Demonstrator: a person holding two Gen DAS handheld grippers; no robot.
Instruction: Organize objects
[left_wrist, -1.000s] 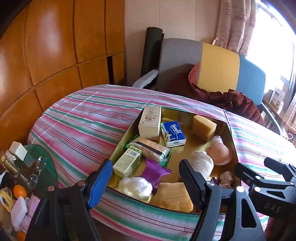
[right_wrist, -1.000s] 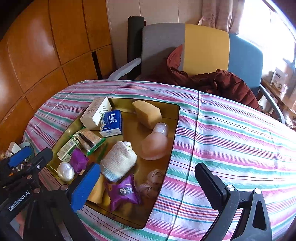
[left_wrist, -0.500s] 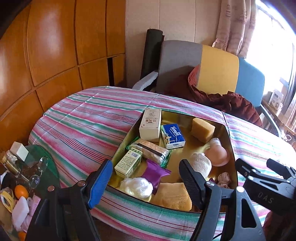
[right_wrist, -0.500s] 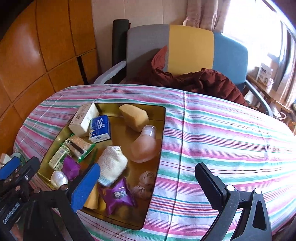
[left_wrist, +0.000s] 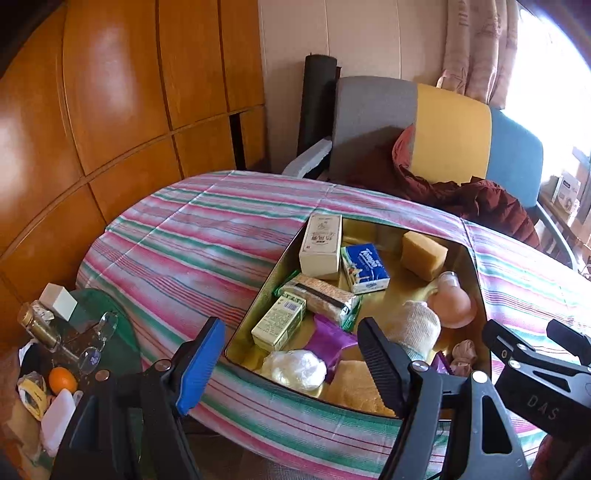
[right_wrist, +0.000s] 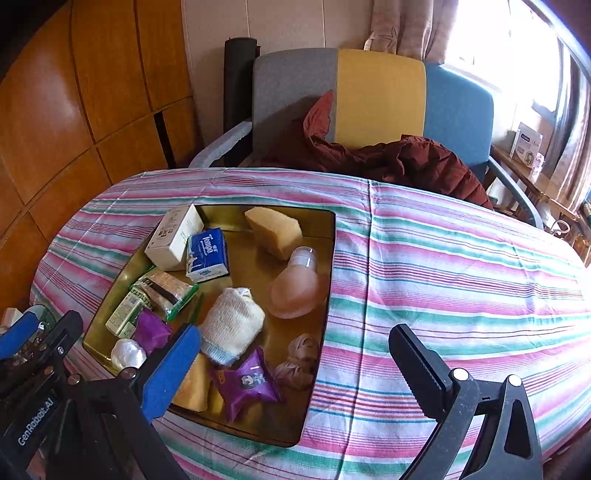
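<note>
nothing looks sorted yet: every item sits jumbled in the gold tray (right_wrist: 328, 258) at frame centre, while left gripper (left_wrist: 291, 363) and right gripper (right_wrist: 295, 373) hover agape, empty.

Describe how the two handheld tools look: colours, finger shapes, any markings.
Both tools are black plastic clamps with silver rivets. On each, the left finger carries a blue pad, the right a black ribbed pad. The left tool reads "GenRobot.AI" in the right wrist view; the right tool reads "DAS" in the left wrist view.

Yellow sponge (right_wrist: 192, 384): half hidden behind your right claw's blue finger (right_wrist: 170, 373). Purple packet (right_wrist: 245, 382): print too small to read.
</note>
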